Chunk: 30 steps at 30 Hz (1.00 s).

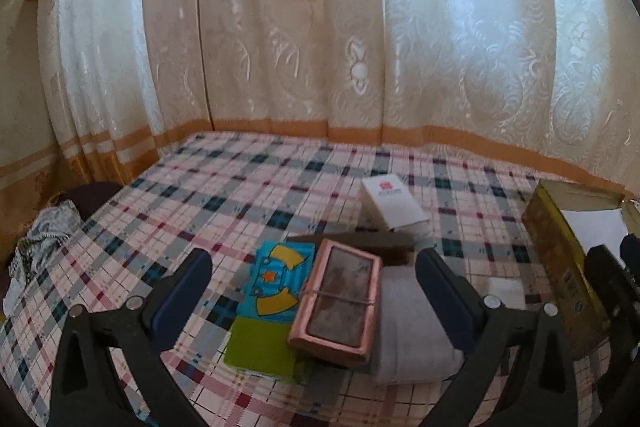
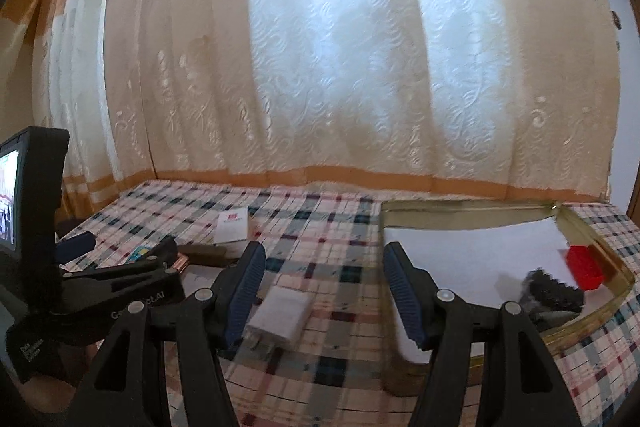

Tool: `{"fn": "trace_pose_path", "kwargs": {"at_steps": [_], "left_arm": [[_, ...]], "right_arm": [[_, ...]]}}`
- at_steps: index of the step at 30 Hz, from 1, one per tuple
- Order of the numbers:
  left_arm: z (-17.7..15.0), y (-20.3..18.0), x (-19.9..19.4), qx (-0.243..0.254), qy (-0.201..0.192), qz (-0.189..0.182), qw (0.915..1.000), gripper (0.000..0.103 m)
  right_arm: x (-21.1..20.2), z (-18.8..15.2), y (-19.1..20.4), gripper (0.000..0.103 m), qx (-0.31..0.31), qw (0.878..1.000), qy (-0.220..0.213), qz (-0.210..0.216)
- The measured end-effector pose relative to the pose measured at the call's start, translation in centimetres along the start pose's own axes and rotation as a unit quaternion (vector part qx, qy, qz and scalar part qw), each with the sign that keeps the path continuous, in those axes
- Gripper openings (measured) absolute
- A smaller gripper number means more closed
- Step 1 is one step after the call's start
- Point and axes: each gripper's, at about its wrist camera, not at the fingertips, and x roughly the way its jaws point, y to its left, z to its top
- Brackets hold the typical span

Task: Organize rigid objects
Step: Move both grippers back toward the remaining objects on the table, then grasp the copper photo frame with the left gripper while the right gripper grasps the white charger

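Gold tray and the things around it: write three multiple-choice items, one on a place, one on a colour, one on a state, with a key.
1. Where does the red block lie?
A. inside the gold tray, near its far right corner
B. on the plaid cloth beside the white box
C. between the right gripper's fingers

2. What colour is the frame of the flat case lying between the left gripper's fingers?
A. green
B. pink
C. black

3. How does the right gripper stand?
A. shut on the red block
B. shut on the tray's rim
C. open, nothing between its pads

Key: A, the block sits on the tray's white lining by the corner; B, a pink rim surrounds the case's dark face; C, only plaid cloth shows between the blue pads.
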Motion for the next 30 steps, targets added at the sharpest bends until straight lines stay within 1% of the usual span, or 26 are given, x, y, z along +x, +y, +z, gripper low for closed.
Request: {"fn": "trace_pose_path", "kwargs": {"at_steps": [3,6,9,10,12,13,15,17,19,21,24,25,28,30], "left_arm": [[-0.1,0.6,0.9,-0.008,0.026,-0.006,0.9996,0.103],[-0.2,1.1,1.7,-0.015,0.049,-0.015,0.9986,0.102],[-0.3,1.0,2.4,-0.012,0.068,-0.018,0.9975,0.093],[-0.4,1.0,2.6,-0.011,0.075,-0.019,0.997,0.088],[-0.4,0.9,2.9,-0.01,0.082,-0.027,0.9962,0.082],[-0.4,0.7,3.1,-0.007,0.087,-0.021,0.996,0.079],[-0.4,0.7,3.2,-0.002,0.087,-0.014,0.9961,0.075],[-0.4,0.7,3.1,0.0,0.085,-0.015,0.9962,0.065],[-0.4,0.7,3.1,0.004,0.084,-0.017,0.9963,0.059],[-0.3,1.1,3.0,-0.004,0.082,-0.023,0.9964,0.056],[-0.2,2.0,2.6,-0.027,0.07,-0.045,0.9962,0.049],[-0.2,2.2,2.3,-0.032,0.061,-0.052,0.9962,0.045],[-0.1,2.6,1.6,-0.041,0.042,-0.056,0.9967,0.045],[0.0,2.8,1.1,-0.045,0.027,-0.052,0.9973,0.045]], "right_arm": [[0.7,0.0,0.3,0.064,0.003,1.0,0.018,-0.005],[1.2,0.0,0.5,0.064,-0.001,1.0,0.029,0.002],[2.1,0.0,0.7,0.064,-0.005,0.999,0.05,0.01],[2.5,0.0,0.8,0.064,-0.007,0.998,0.061,0.014],[3.2,-0.2,1.0,0.064,-0.007,0.997,0.08,0.018],[3.5,-0.2,1.1,0.064,-0.007,0.996,0.089,0.023],[3.8,-0.3,1.3,0.064,-0.007,0.995,0.099,0.028],[4.0,-0.4,1.5,0.064,-0.009,0.994,0.102,0.029],[4.0,-0.4,1.5,0.064,-0.009,0.994,0.103,0.03],[4.2,-0.4,1.5,0.064,-0.008,0.993,0.109,0.033],[4.7,-0.5,1.6,0.064,-0.008,0.992,0.124,0.035],[4.8,-0.5,1.6,0.064,-0.007,0.991,0.127,0.035],[5.5,-0.7,1.8,0.064,-0.004,0.989,0.144,0.04],[5.7,-0.8,2.0,0.064,-0.009,0.988,0.15,0.035]]}}
